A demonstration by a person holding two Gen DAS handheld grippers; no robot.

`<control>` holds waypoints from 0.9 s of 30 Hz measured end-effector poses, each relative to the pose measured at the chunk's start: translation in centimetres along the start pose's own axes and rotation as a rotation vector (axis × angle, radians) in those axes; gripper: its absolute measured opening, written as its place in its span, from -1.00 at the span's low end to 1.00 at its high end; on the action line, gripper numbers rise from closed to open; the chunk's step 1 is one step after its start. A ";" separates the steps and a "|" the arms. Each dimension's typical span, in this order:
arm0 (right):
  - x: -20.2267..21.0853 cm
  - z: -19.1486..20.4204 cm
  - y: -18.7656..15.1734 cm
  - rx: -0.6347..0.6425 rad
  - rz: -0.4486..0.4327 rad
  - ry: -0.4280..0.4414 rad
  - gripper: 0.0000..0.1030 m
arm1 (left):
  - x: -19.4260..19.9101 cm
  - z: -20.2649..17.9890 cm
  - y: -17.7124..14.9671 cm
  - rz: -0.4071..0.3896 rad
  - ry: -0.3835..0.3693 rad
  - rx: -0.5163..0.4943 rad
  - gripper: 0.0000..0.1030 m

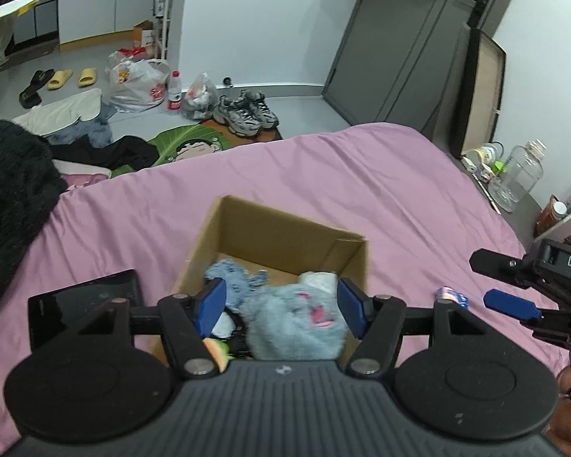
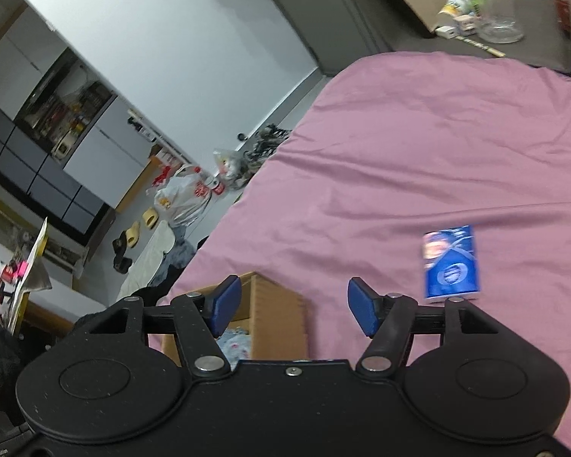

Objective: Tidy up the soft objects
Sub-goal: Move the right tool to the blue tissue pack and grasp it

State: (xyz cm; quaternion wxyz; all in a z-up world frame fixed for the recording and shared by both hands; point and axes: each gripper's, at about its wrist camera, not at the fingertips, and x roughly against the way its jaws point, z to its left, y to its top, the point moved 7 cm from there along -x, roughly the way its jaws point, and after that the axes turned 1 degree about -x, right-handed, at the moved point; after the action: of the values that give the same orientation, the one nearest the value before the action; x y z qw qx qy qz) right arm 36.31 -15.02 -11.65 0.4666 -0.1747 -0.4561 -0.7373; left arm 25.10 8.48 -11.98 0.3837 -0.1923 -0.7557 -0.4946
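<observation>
An open cardboard box [image 1: 281, 228] stands on the pink bed sheet [image 1: 361, 182]. Inside lie a fluffy light-blue plush with pink marks [image 1: 300, 316], a blue knitted piece [image 1: 236, 280], a white soft item [image 1: 319, 280] and something orange and green [image 1: 219, 348]. My left gripper [image 1: 281, 306] hovers open just above the box, its blue pads either side of the plush without pinching it. My right gripper [image 2: 293, 306] is open and holds nothing, over the sheet beside the box [image 2: 274, 304]; it also shows at the right in the left wrist view [image 1: 514, 304]. A blue packet [image 2: 451, 262] lies on the sheet.
A black tablet-like slab [image 1: 83, 304] lies left of the box, and a black fuzzy garment [image 1: 11, 190] covers the bed's left side. On the floor are sneakers [image 1: 247, 112], plastic bags [image 1: 137, 83], slippers and clothes. A side surface holds a glass jar [image 1: 521, 175].
</observation>
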 end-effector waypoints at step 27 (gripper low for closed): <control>0.0 -14.0 2.0 -0.323 -0.016 -0.019 -0.01 | -5.1 -13.9 -1.5 0.016 -0.059 -0.079 0.23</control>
State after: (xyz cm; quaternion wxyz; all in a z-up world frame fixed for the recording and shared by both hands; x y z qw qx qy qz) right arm 40.36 -27.00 -17.95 0.4221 -0.2507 -0.3376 -0.8031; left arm 32.71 -4.18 -13.76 0.3573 -0.2281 -0.7449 -0.5152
